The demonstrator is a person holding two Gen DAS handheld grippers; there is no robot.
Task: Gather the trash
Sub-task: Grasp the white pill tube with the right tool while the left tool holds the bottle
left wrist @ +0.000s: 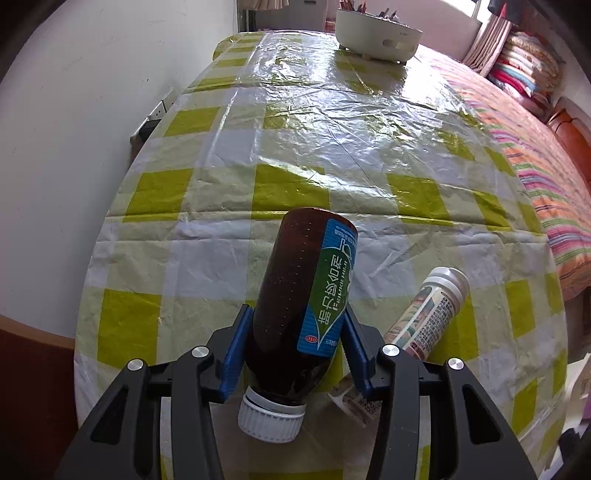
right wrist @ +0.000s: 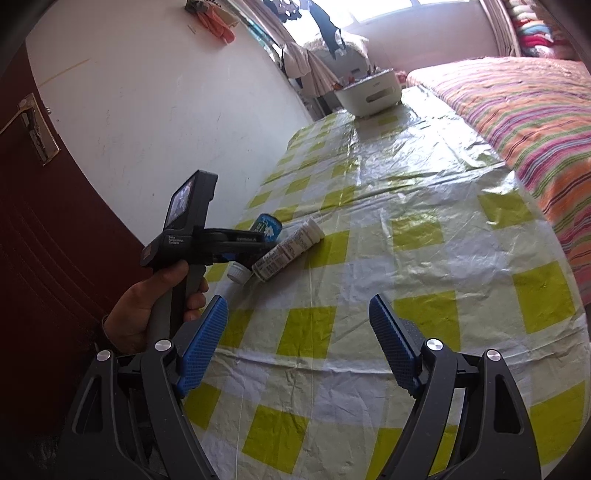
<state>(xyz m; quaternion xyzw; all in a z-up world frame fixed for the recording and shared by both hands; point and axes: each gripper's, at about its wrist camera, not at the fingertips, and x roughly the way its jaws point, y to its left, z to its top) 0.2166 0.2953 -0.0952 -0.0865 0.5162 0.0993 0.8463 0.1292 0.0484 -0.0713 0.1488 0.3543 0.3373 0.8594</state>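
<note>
A brown medicine bottle (left wrist: 291, 280) with a blue-green label and a white cap lies on the checked table (left wrist: 221, 258), cap towards me. My left gripper (left wrist: 297, 312) is shut on it, a blue pad pressed against each side of its body. A white printed tube (left wrist: 432, 310) lies just right of the bottle, partly behind the right finger. The right wrist view shows the same bottle (right wrist: 266, 225) and tube (right wrist: 291, 247) side by side at the table's left edge, with a hand holding the left gripper (right wrist: 236, 240) over them. My right gripper (right wrist: 297, 317) hangs open above the cloth, nothing between its pads.
A white bowl-like container (left wrist: 376, 33) with several items in it stands at the table's far end. A bed with a striped cover (right wrist: 517, 110) runs along the right side. A white wall (left wrist: 74, 147) borders the left, and a dark red door (right wrist: 37, 221) stands nearby.
</note>
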